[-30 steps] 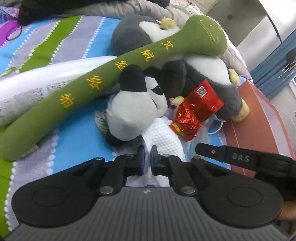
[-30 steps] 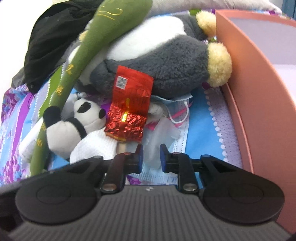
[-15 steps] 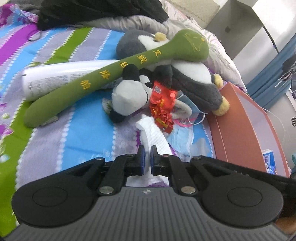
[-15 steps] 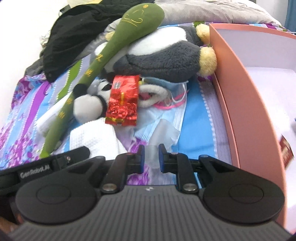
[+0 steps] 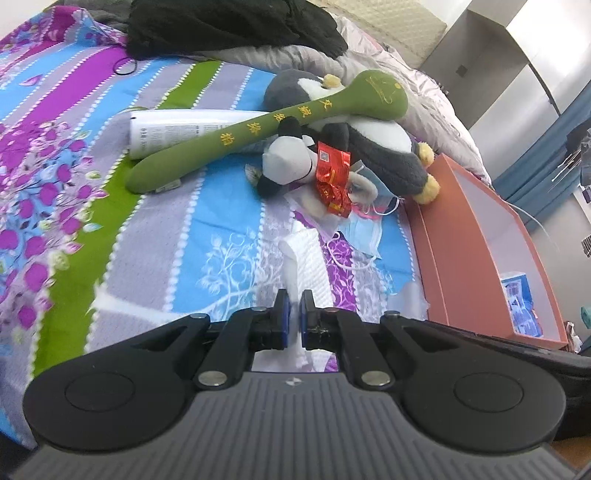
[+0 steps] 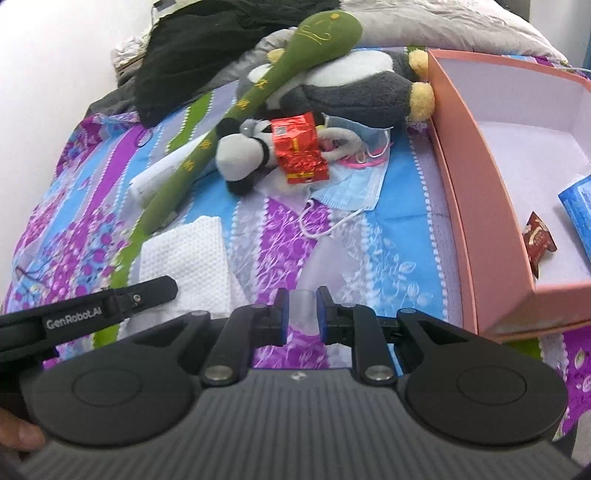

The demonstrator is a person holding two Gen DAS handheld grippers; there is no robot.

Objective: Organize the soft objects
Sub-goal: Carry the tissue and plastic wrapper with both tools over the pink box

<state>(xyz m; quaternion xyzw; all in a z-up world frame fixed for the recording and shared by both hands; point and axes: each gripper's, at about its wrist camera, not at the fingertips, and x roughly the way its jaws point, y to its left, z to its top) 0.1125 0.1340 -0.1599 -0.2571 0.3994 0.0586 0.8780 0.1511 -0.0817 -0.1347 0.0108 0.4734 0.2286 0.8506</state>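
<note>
My left gripper (image 5: 293,314) is shut on a white textured cloth (image 5: 308,262) and holds it above the bedspread; the cloth also shows in the right wrist view (image 6: 184,254). My right gripper (image 6: 301,314) is shut on a clear plastic bag (image 6: 325,266). Further back lie a small panda plush (image 5: 286,162), a grey penguin plush (image 5: 373,147), a long green plush stick (image 5: 258,129), a red foil packet (image 5: 332,173) and blue face masks (image 6: 351,184).
A pink open box (image 6: 476,206) stands at the right with a blue packet (image 6: 578,206) and a small red wrapper (image 6: 537,240) inside. A white tube (image 5: 173,129) lies under the green stick. Black clothing (image 5: 229,26) is piled at the back.
Both grippers have pulled back from the plush pile, towards the near edge of the bed. The white cloth came away with the left gripper, the clear bag with the right.
</note>
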